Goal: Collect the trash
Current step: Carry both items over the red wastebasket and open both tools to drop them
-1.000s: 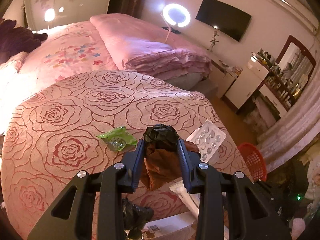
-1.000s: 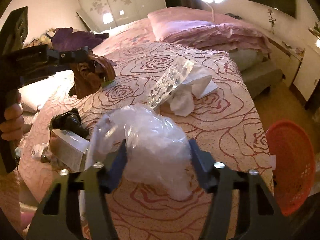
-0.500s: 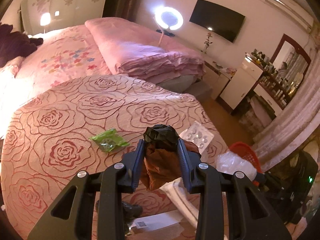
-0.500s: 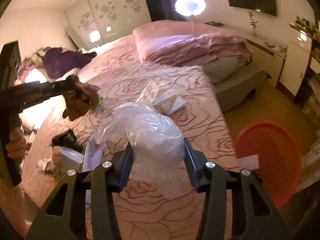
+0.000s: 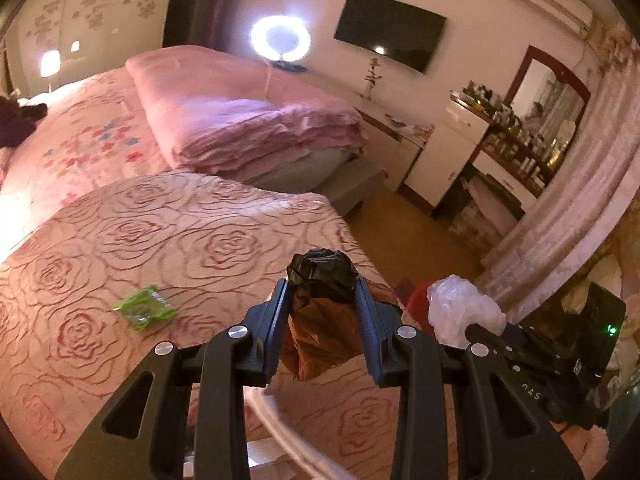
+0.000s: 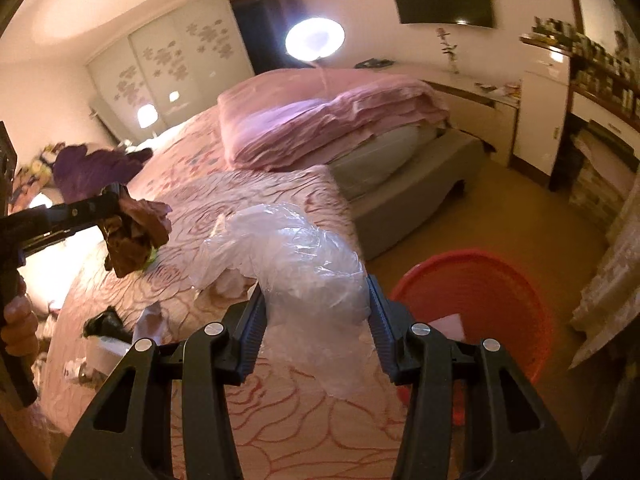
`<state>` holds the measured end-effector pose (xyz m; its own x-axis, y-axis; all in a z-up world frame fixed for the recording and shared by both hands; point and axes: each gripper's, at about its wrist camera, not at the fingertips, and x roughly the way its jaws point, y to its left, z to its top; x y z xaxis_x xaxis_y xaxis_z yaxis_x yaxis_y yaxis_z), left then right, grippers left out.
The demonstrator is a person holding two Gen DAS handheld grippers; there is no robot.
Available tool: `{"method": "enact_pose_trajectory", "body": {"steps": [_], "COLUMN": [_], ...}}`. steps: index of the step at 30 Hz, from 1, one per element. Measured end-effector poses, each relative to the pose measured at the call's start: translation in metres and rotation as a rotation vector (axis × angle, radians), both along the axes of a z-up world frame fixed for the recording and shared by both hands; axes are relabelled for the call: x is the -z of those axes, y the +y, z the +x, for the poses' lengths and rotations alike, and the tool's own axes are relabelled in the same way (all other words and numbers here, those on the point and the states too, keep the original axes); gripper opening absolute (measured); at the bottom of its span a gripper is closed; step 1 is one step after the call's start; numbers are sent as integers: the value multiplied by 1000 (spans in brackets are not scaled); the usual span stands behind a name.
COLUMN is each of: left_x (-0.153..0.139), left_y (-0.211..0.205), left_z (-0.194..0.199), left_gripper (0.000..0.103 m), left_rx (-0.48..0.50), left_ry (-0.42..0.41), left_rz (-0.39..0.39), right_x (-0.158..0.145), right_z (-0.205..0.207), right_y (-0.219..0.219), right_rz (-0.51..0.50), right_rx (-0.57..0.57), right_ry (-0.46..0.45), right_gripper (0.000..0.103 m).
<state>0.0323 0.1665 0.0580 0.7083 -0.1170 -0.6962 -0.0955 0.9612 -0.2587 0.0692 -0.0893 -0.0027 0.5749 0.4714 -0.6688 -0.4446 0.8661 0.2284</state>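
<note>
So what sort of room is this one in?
A home bedroom, most likely: a bed with a folded quilt, a wall TV, and a dresser mirror.

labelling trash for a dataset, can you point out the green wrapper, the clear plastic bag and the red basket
green wrapper [image 5: 144, 307]: left wrist view, middle of the packet.
clear plastic bag [image 6: 310, 280]: right wrist view, crumpled middle between the fingers.
red basket [image 6: 492, 300]: right wrist view, inner wall.

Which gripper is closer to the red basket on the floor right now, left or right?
Right. The right gripper, shut on the clear plastic bag, is beside the red basket at the bed's edge. The left gripper, shut on the brown wrapper, is farther back over the bed.
</note>
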Motion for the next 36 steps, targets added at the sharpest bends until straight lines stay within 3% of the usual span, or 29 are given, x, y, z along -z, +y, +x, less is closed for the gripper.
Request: {"method": "enact_pose_trajectory", "body": {"steps": [5, 17, 36], "left_x": [5, 17, 80], "left_y": [-21, -90, -178], "left_z": [21, 61, 120], "left_gripper": [31, 32, 32], "left_rx": [42, 192, 341], "left_ry": [32, 87, 245], "left_rz": [-29, -17, 20], "right_x": [-2, 6, 49], "right_z": [4, 18, 42], "right_y": [-22, -76, -125], "right_rz": [9, 18, -24], "right_rx": [53, 199, 344], "right_ry": [-4, 19, 109], "right_gripper": [46, 46, 47]}}
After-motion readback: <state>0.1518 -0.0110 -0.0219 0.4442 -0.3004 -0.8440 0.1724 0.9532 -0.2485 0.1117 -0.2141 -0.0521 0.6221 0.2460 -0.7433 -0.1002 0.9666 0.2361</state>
